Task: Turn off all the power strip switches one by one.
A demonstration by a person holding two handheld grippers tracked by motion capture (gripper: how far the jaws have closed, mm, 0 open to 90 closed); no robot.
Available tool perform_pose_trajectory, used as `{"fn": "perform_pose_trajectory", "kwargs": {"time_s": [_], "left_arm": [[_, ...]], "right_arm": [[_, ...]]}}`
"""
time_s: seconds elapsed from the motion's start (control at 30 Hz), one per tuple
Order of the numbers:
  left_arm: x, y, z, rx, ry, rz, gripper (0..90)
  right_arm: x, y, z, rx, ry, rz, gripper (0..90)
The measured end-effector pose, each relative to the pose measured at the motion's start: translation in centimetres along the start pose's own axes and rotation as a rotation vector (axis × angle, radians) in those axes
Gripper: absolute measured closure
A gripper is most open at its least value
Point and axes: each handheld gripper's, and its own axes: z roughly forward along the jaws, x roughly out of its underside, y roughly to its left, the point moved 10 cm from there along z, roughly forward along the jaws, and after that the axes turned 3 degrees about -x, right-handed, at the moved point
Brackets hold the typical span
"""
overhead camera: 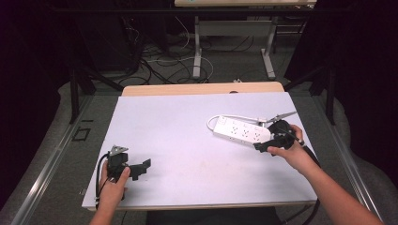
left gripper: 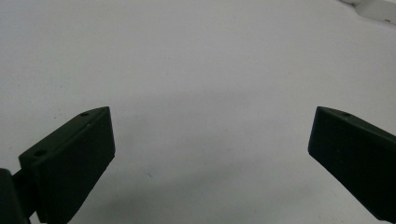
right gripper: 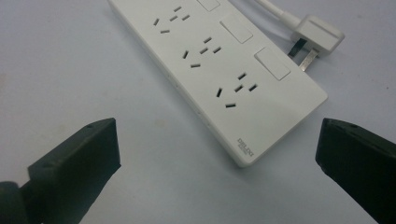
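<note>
Here, line by line, from the thing being worked on outward:

Power strip: a long white power strip (overhead camera: 241, 131) lies flat on the right half of the table, slanting from upper left to lower right in the high view. In the right gripper view its face shows groups of socket slots, square switches along one edge and a small printed mark near the closest corner.

Cable and plug: a white cable (overhead camera: 230, 117) loops from the far end of the strip and runs along behind it; its white plug (right gripper: 316, 36) lies on the table just beside the strip's near end, prongs showing.

Right gripper: the right gripper (right gripper: 219, 161) is released, jaws spread wide with nothing pressed between them. The near end of the strip lies just ahead of the jaws, lined up with the gap between them and touching neither jaw. In the high view the hand holds it at the strip's lower right end.

Left gripper: the left gripper (left gripper: 210, 149) also stands wide apart (bare table between the jaws). It sits near the table's front left corner, well apart from the strip.

Table: a pale, plain table (overhead camera: 178, 122) with a wooden edge at the far side.

Surroundings: dark floor beyond the table, with tangled cables and the metal legs of another desk.
</note>
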Motion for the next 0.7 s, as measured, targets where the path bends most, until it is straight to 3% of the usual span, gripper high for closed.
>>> {"fn": "perform_pose_trajectory", "kwargs": {"time_s": [0.27, 0.53, 0.7], "left_arm": [[0.0, 0.0, 0.0, -0.001, 0.005, 0.002, 0.6], [0.1, 0.0, 0.0, -0.001, 0.005, 0.0, 0.6], [0.0, 0.0, 0.0, -0.001, 0.002, 0.005, 0.6]], "right_arm": [[2.3, 0.5, 0.0, -0.027, -0.039, 0.017, 0.0], [4.9, 0.0, -0.3, -0.042, -0.075, 0.077, 0.0], [6.5, -1.2, -0.2, 0.006, -0.081, 0.09, 0.0]]}}
